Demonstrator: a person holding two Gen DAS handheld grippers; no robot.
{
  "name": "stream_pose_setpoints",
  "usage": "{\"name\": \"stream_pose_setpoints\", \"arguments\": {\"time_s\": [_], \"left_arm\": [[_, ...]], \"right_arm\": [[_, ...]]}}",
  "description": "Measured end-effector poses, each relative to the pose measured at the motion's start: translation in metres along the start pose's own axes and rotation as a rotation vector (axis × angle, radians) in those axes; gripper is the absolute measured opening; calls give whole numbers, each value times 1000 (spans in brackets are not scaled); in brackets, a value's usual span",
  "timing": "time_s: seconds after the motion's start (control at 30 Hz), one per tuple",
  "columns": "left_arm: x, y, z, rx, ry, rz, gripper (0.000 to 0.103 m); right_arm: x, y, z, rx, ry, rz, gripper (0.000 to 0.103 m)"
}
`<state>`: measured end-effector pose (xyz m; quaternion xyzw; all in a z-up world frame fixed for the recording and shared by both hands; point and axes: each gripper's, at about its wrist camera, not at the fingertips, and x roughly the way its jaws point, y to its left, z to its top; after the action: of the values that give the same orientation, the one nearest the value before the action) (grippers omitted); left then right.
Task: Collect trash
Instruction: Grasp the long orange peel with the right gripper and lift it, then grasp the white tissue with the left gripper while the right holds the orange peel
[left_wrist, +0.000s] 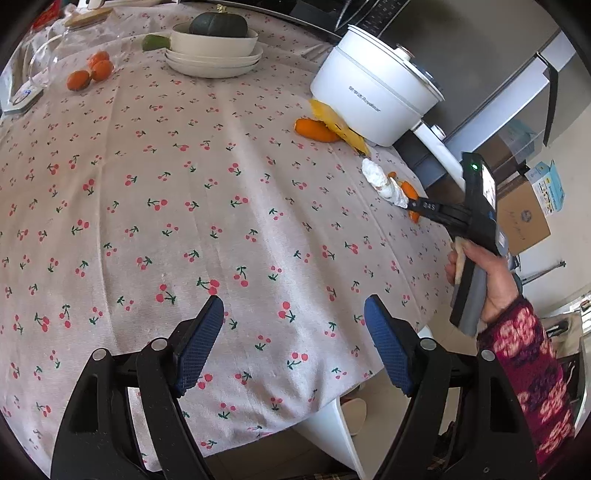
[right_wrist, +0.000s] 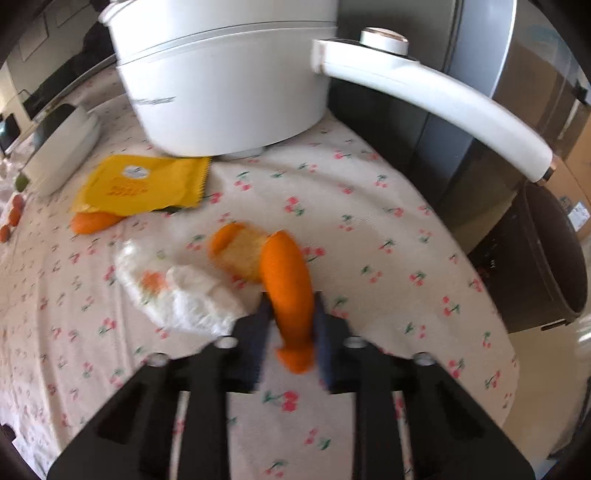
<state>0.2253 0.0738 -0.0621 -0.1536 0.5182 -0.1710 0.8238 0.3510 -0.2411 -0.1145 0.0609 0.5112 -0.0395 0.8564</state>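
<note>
Low in the right wrist frame, your right gripper (right_wrist: 291, 325) clamps the curled orange peel strip (right_wrist: 290, 291) beside the crumpled white tissue (right_wrist: 184, 295), while your left gripper (left_wrist: 293, 332) hangs wide apart, empty, over the cherry-print tablecloth (left_wrist: 184, 184).

On the table (left_wrist: 184, 184), left wrist view, we log: stacked bowls (left_wrist: 214, 50) at 12 o'clock with a squash (left_wrist: 218, 25) in the top bowl. Three small fruits (left_wrist: 90, 70) lie at 10 o'clock, well apart from the bowls. The cooking pot (left_wrist: 373, 99) stands at 1 o'clock by the table edge. A packet (left_wrist: 336, 123) lies just before the pot, with a peel piece (left_wrist: 316, 130) touching its left side. At 2 o'clock, a crumpled tissue (left_wrist: 384, 184) lies near the edge, and the right hand-held gripper (left_wrist: 415, 206) is beside it. In the right wrist view, a peel strip (right_wrist: 288, 291) sits between its fingers (right_wrist: 258, 332), tissue at its 9 o'clock.
</note>
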Motion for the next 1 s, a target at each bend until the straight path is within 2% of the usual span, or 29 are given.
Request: {"name": "stream_pose_setpoints", "arguments": {"time_s": [0.2,0.3,0.43,0.53,0.67,0.83,1.0], "left_arm": [[3,-5,9,-26,-28,-21,75],[12,-17,18,-1,-37,-27,75],[35,-35,35,-19,-33,-90,75],[61,-57,53,-23,-24,-61,75],[94,-86,77,-80,-29,-60,74],[142,-116,102,-162,-3,-1,74],[181,-130,108,-214,34,65,72]], "right_arm": [[-50,5,-27,16,-110,37,13],[-73,1,-36,47,-144,68,13],[-101,-6,-48,104,-172,107,13],[-113,-9,-60,101,-191,75,13],[-111,-27,-60,89,-193,-5,13],[-105,-52,-55,142,-166,7,14],[-106,-64,-53,165,-161,15,14]]}}
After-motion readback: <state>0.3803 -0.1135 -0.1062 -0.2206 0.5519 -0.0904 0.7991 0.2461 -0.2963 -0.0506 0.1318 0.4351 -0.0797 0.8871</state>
